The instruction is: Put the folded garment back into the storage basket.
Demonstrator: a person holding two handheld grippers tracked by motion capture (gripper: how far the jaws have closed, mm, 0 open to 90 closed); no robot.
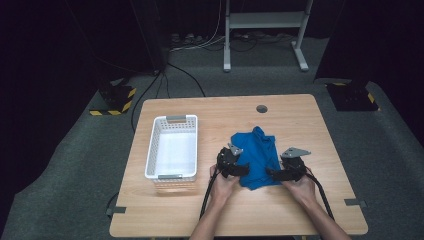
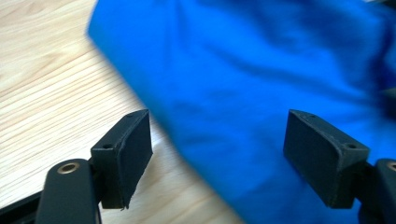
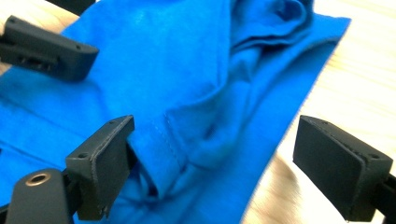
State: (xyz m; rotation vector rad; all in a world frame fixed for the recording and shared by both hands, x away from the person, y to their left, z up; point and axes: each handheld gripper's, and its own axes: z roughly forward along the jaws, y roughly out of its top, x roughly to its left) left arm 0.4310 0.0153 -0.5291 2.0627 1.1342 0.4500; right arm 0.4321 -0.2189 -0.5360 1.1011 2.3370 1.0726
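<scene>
High view is showing a blue cloth (image 1: 257,156) lying crumpled on the wooden table (image 1: 300,210), with the left gripper (image 1: 239,169) sitting at its near-left edge and the right gripper (image 1: 274,173) at its near-right edge, both pointing inward toward each other. Well off to the left gripper's far side, a white basket (image 1: 172,148) is standing empty, so judging by that, the folding or stowing is hardly begun and nearly all of it is remaining. Left gripper view is showing its 2 jaws standing wide apart, released, with the cloth (image 2: 243,93) lying between and ahead of them, the pads not pressing it. Right gripper view is showing its jaws likewise spread and gripping nothing, a hemmed fold of the cloth (image 3: 187,93) running just beside 1 pad, and the left gripper's jaw (image 3: 46,46) lying on the fabric farther off. Nothing is blocking the way to the basket.
</scene>
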